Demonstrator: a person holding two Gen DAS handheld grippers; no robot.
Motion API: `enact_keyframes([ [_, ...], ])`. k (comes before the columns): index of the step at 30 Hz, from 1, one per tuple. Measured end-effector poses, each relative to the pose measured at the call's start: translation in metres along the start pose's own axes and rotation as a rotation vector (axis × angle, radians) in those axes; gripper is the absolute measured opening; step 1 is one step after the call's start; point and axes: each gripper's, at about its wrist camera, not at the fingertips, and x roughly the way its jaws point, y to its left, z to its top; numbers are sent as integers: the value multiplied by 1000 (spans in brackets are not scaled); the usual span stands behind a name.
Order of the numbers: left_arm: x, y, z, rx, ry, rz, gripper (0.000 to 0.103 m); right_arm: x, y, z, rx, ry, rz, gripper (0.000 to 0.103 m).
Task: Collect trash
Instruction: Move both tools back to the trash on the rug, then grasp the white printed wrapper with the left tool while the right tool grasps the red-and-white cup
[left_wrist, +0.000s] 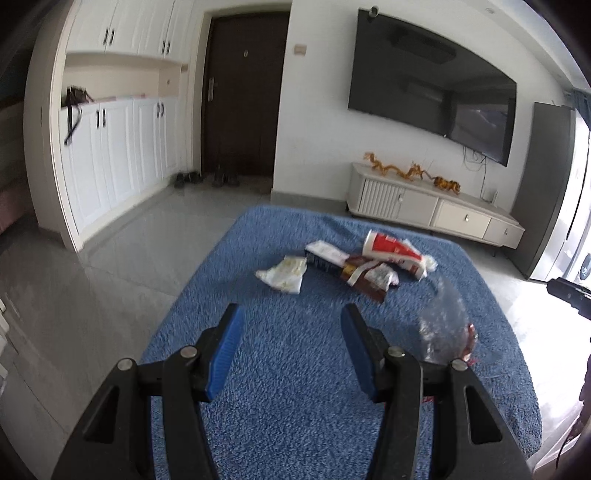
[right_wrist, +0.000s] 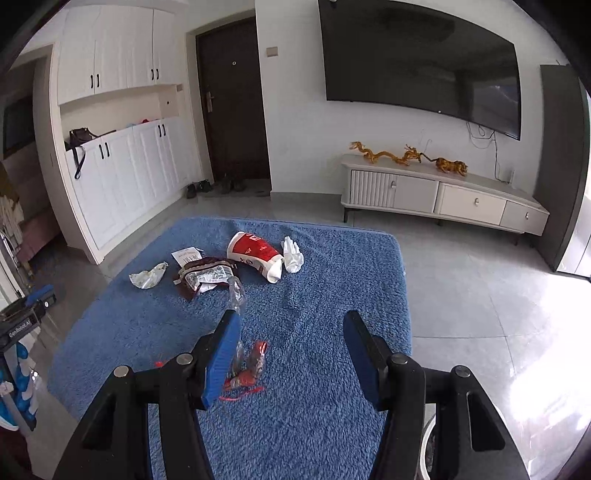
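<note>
Trash lies on a blue rug (left_wrist: 295, 362) (right_wrist: 332, 295). A red and white paper cup (left_wrist: 393, 251) (right_wrist: 255, 254) lies on its side at the far part. Beside it are a brown wrapper (left_wrist: 365, 278) (right_wrist: 207, 275), a crumpled white wrapper (left_wrist: 282, 275) (right_wrist: 147, 275) and a white tissue (right_wrist: 292, 253). A clear plastic bag with red bits (left_wrist: 447, 328) (right_wrist: 245, 354) lies nearer. My left gripper (left_wrist: 291, 317) is open and empty above the rug, the clear bag to its right. My right gripper (right_wrist: 291, 323) is open and empty, the clear bag by its left finger.
A white TV cabinet (right_wrist: 443, 195) with gold dragon figures stands at the far right under a wall TV (right_wrist: 421, 62). White cupboards (right_wrist: 122, 177) and a dark door (right_wrist: 232, 103) with shoes are at the back left. Grey tiled floor (right_wrist: 480, 295) surrounds the rug.
</note>
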Motion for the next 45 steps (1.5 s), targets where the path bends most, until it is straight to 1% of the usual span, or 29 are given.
enact_keyframes([
  [2, 14, 8, -4, -19, 37, -15, 53, 12, -2, 3, -2, 10, 5, 56],
  [5, 34, 17, -8, -33, 73, -33, 53, 36, -3, 8, -11, 30, 17, 56],
  [8, 57, 27, -6, -57, 108, -71, 54, 59, -3, 14, -25, 44, 34, 56],
  [10, 69, 32, -3, -61, 120, -85, 60, 76, -1, 21, -39, 51, 50, 56],
  [14, 97, 33, 13, -39, 126, -112, 61, 107, 3, 33, -75, 68, 94, 56],
  [17, 117, 26, 27, 10, 134, -136, 61, 130, 11, 44, -138, 84, 121, 56],
  [19, 133, 21, 36, 43, 149, -154, 61, 146, 17, 54, -181, 92, 149, 56],
  [21, 153, 19, 41, 53, 173, -167, 61, 164, 21, 62, -218, 102, 170, 56],
  [23, 171, 18, 44, 61, 201, -166, 61, 180, 23, 69, -243, 114, 184, 56],
  [27, 196, 16, 47, 75, 230, -162, 61, 218, 32, 79, -307, 146, 207, 56],
  [29, 205, 17, 46, 73, 248, -172, 61, 235, 37, 78, -340, 171, 218, 60],
  [31, 213, 17, 45, 69, 261, -171, 60, 254, 42, 75, -371, 201, 224, 60],
  [32, 217, 17, 44, 69, 269, -171, 60, 261, 45, 73, -391, 213, 228, 60],
  [34, 222, 17, 42, 72, 283, -175, 52, 272, 50, 69, -430, 230, 216, 60],
  [35, 225, 17, 41, 76, 293, -176, 49, 276, 53, 67, -449, 235, 211, 60],
  [39, 228, 15, 38, 93, 296, -172, 45, 287, 63, 60, -512, 252, 186, 60],
  [40, 228, 15, 38, 93, 297, -179, 38, 288, 65, 59, -523, 257, 181, 59],
  [41, 228, 16, 37, 92, 299, -183, 38, 290, 66, 59, -538, 261, 175, 48],
  [43, 227, 17, 37, 89, 292, -180, 37, 291, 69, 58, -563, 266, 168, 39],
  [45, 223, 17, 36, 90, 285, -178, 35, 287, 70, 61, -567, 252, 171, 36],
])
